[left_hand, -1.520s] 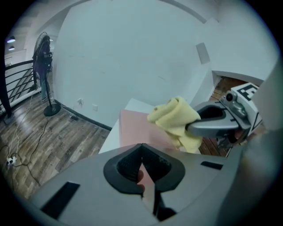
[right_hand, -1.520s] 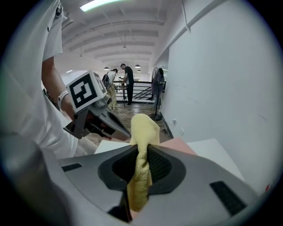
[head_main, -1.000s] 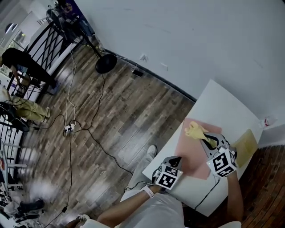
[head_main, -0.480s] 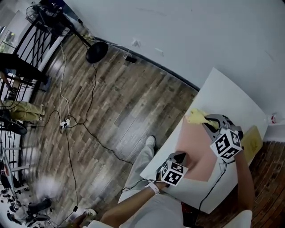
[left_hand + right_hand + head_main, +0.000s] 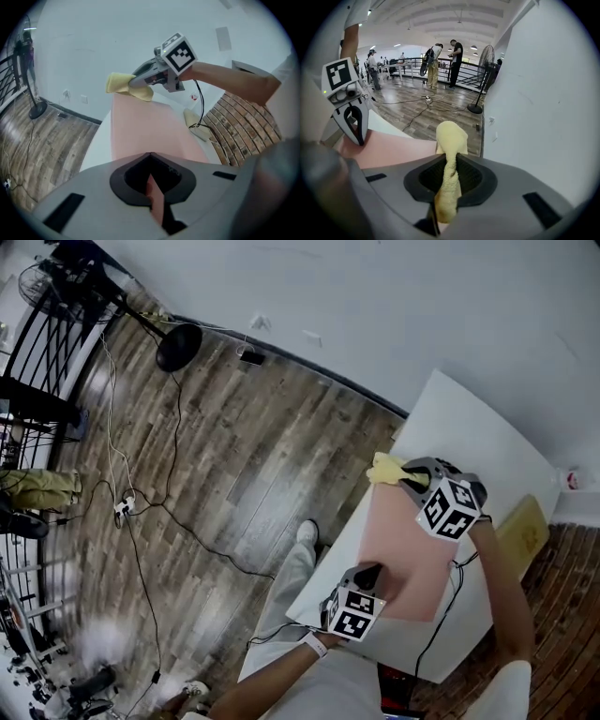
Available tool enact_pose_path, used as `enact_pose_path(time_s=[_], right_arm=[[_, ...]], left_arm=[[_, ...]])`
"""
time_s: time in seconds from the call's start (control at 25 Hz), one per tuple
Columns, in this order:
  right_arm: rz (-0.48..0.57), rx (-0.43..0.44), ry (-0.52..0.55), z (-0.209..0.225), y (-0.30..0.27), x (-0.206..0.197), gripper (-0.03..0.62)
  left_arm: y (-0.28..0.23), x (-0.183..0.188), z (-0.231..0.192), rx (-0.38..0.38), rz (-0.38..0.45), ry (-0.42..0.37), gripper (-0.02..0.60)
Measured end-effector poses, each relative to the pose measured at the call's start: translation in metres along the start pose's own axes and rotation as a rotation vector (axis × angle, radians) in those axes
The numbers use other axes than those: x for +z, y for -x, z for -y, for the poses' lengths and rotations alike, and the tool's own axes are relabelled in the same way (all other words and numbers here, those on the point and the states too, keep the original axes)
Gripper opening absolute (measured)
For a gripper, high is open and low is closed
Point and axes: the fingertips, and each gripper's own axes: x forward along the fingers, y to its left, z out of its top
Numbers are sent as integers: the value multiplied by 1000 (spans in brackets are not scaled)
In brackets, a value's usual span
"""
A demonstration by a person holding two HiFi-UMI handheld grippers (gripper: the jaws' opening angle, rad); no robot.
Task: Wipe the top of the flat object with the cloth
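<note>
Clamped tight with the right gripper point(image 5: 405, 479) on the yellow cloth point(image 5: 382, 470): pinched into a twisted rope of nubby terry, with a soft wad bulging past the tips. Parked right at the far corner of the pink mat point(image 5: 403, 549), up by the edge of the white table point(image 5: 469, 427).

Over to the left gripper point(image 5: 370, 576): closed on the mat's near edge, at about 8 o'clock on the sheet in the head view, with a thin pink sliver nipped between the jaws. Pinning it in place, by the look of it.

And now the key line. From the cloth, nearly all of that mat lying back between 5 and 6 o'clock, along a long axis running straight from one gripper to the other. Clearly a job for the right side, already touching the work.

Thin, smooth, matte, rectangular, flat on glossy white. Probably calling for a long pull back down that axis, wad pressed flat.
</note>
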Motion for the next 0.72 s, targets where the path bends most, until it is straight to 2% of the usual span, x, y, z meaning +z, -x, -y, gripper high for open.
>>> enact_pose_path(time_s=[0.24, 0.4, 0.52, 0.72], right_arm=[[-45, 114, 46, -15, -30, 2, 60], [-62, 159, -2, -17, -28, -9, 58], [-97, 197, -30, -15, -26, -23, 58], [-170, 226, 3, -15, -15, -57, 57]], left_arm=[[-3, -1, 2, 6, 2, -7, 18], [0, 0, 0, 3, 11, -1, 18], [1, 0, -3, 21, 24, -14, 18], [-1, -2, -1, 32, 28, -17, 18]])
